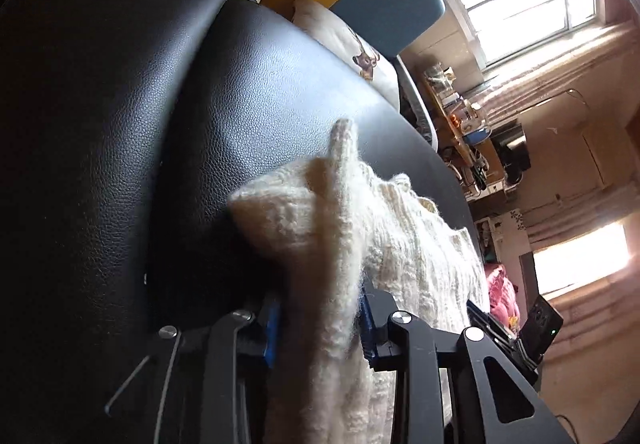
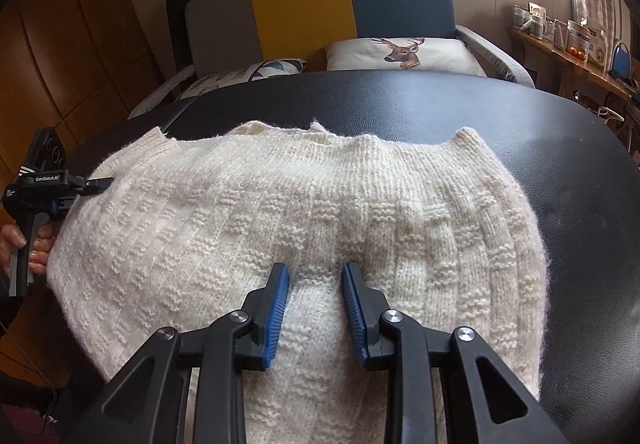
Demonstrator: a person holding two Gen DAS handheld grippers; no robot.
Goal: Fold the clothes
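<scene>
Pinching at the left, left gripper (image 1: 320, 304): narrow, closed on a raised fold of the cream sweater's (image 2: 280, 196) left edge, fuzzy knit filling the gap between the blue pads.
Left-edge risk: shallow bite on loose, stretchy knit; likely to slide out under a quick pull, dropping the edge in a crumpled heap.
Hand on left handle (image 2: 28, 244): wrapped round the grip at the far left; any twist here probably skews the fold line.
Sweater: spread flat on the black padded surface (image 2: 560, 164), ribbed band along the far side, near part running under and between the right gripper's fingers.
Middle-span risk: long unsupported stretch between the two grips; liable to sag and drag across the leather, bunching instead of folding clean.
Right gripper (image 2: 316, 272): narrow, near centre, knit gathered between the pads with puckers fanning out from the tips; seemingly pinched, though possibly only a top layer.
Right-grip risk: if only one layer caught, layers parting on lifting.
Right side of sweater: ungripped, lying close to the bare surface at the right; likely to trail behind and leave the fold lopsided.
</scene>
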